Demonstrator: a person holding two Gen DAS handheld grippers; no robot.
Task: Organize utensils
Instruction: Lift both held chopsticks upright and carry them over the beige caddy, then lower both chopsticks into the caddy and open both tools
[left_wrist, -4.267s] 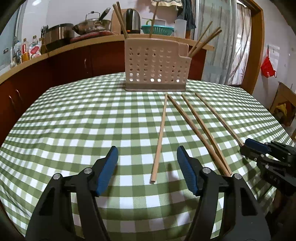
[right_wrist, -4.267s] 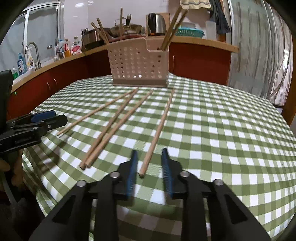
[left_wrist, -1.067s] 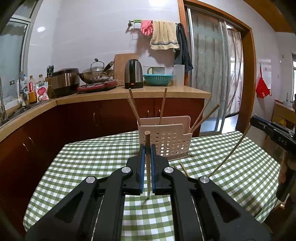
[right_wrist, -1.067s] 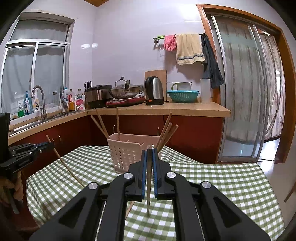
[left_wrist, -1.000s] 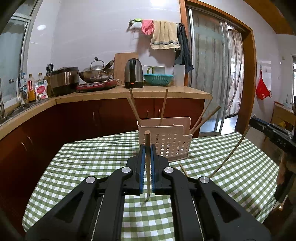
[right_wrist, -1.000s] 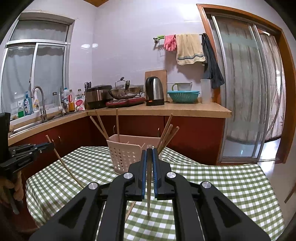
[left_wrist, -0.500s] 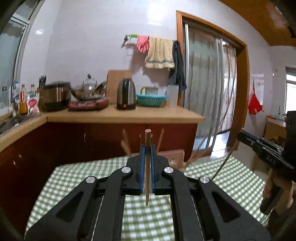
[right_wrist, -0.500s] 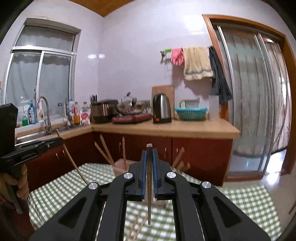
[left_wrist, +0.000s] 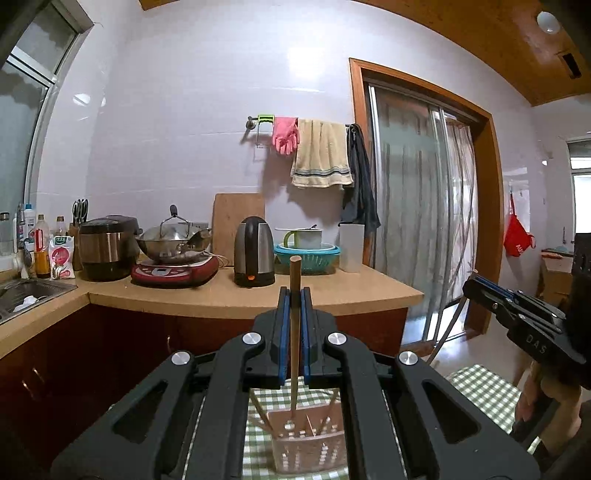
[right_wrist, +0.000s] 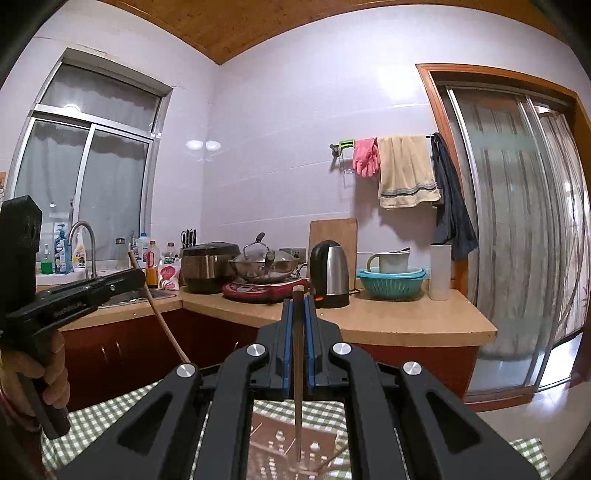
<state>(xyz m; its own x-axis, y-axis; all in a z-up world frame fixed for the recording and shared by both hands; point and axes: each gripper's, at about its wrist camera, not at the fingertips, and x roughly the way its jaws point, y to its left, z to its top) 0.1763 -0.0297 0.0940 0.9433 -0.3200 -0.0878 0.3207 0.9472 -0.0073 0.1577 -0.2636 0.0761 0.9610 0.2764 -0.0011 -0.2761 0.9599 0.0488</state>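
Note:
My left gripper (left_wrist: 294, 295) is shut on a wooden chopstick (left_wrist: 294, 332) held upright, its lower tip hanging over the beige perforated utensil holder (left_wrist: 310, 448), which has several chopsticks in it. My right gripper (right_wrist: 297, 297) is shut on another chopstick (right_wrist: 297, 369), also upright, its tip above the same holder (right_wrist: 291, 446). Each gripper shows in the other's view: the right one (left_wrist: 476, 286) at the right edge, the left one (right_wrist: 133, 275) at the left, each with its chopstick slanting down.
The holder stands on a green checked tablecloth (left_wrist: 480, 384). Behind runs a wooden kitchen counter (left_wrist: 332, 291) with a kettle (left_wrist: 255, 254), wok, rice cooker and teal bowl. A sink (right_wrist: 85, 254) is at left, a sliding glass door (right_wrist: 517, 240) at right.
Both grippers have risen and moved forward over the holder, each keeping its chopstick. The holder has dropped to the bottom of both views.

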